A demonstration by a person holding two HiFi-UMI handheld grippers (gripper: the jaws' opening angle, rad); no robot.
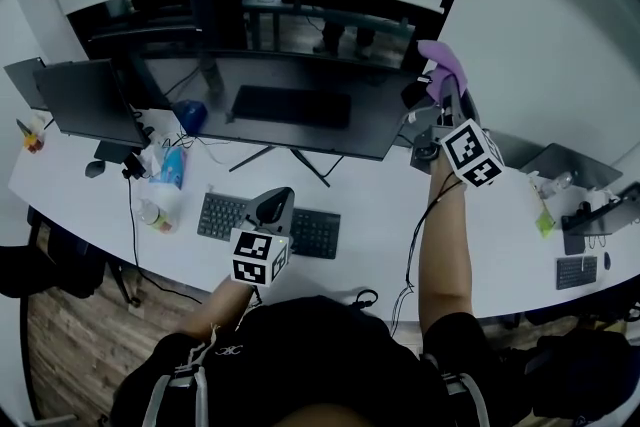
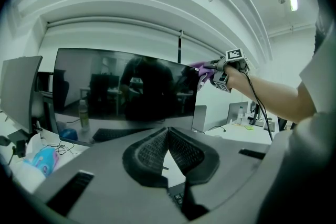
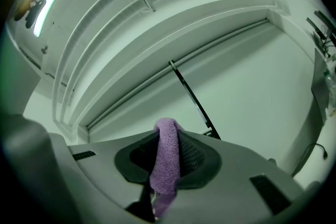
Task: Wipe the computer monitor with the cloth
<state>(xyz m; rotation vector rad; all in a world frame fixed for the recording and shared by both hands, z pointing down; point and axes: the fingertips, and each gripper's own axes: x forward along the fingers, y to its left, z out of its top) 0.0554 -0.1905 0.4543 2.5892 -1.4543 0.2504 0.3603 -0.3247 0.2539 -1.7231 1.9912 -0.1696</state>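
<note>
A wide black monitor [image 1: 290,105] stands on the white desk [image 1: 370,215], its dark screen [image 2: 126,94] reflecting the room. My right gripper [image 1: 445,80] is raised by the monitor's upper right corner, shut on a purple cloth [image 1: 443,65] that sticks up between the jaws [image 3: 167,155] and points at the wall and ceiling. In the left gripper view the cloth [image 2: 203,70] hangs at the screen's right edge. My left gripper [image 1: 275,205] hovers low over the keyboard [image 1: 270,223], jaws shut and empty [image 2: 167,134].
A second monitor [image 1: 85,100] stands at the left, with a blue pouch [image 1: 170,167], a bottle [image 1: 152,213] and cables near it. A laptop [image 1: 575,165] and small keyboard [image 1: 577,271] lie at the right. A cable [image 1: 420,225] trails along the right arm.
</note>
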